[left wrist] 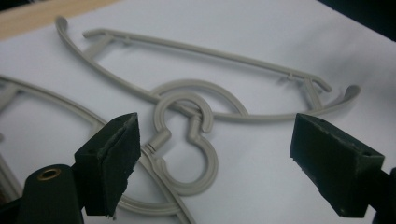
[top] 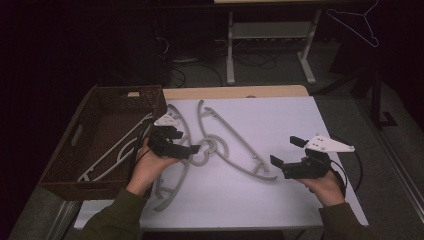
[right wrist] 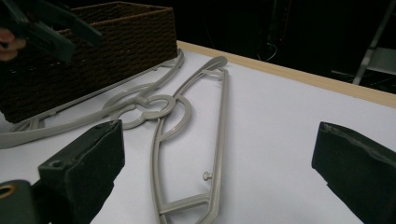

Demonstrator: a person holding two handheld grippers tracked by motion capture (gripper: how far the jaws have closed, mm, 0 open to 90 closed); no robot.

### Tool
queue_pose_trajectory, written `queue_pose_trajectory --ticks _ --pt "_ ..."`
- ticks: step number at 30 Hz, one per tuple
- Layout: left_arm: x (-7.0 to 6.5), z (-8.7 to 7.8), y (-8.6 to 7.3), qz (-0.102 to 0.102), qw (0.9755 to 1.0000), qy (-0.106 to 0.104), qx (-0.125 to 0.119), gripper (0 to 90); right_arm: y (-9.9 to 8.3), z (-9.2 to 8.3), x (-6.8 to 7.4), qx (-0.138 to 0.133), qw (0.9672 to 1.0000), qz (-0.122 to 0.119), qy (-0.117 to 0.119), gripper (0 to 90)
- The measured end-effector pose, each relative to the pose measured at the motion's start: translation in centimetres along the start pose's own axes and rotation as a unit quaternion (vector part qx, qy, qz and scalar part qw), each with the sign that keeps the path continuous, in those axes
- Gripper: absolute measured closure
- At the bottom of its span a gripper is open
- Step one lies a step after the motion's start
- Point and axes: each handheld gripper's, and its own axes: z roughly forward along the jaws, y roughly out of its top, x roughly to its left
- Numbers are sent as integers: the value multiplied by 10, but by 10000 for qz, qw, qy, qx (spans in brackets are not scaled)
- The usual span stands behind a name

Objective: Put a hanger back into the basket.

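Observation:
Two grey plastic hangers lie on the white table top (top: 280,120), hooks interlinked (left wrist: 212,163). The left hanger (top: 183,175) runs along the basket side; the right hanger (top: 250,171) (right wrist: 219,116) slants across the middle. My left gripper (top: 187,141) (left wrist: 217,128) hovers over the linked hooks, open, jaws spread either side of them and holding nothing. My right gripper (top: 287,151) (right wrist: 219,135) is open too, just right of the right hanger's near end, apart from it. The left gripper (right wrist: 46,28) also appears far off in the right gripper view.
A brown wicker basket (top: 125,91) (right wrist: 116,42) stands at the table's left and holds pale hangers (top: 115,150). A wooden strip (top: 235,91) edges the far side. Beyond are a white table frame (top: 270,45) and a wire hanger (top: 360,25) in the dark.

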Motion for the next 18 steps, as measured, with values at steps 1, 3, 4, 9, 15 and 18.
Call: queue_pose_trajectory --ticks 1,3,4,9,15,18 --pt "0 3 -3 -2 10000 23 65 160 0 0 0 7 10000 -6 -1 21" --pt "0 9 -8 -66 9999 26 125 161 0 0 0 11 10000 -22 -4 21" --pt "0 11 -11 -78 9998 77 181 163 0 1 0 13 10000 -26 -5 21" --pt "-2 20 -20 -134 9991 178 353 164 0 1 0 22 10000 -3 -7 21" --pt "-1 30 -32 -222 9976 349 557 186 0 1 0 26 10000 -5 1 21" --pt "-1 35 -39 -223 9966 417 671 195 0 0 0 23 10000 -2 1 21"
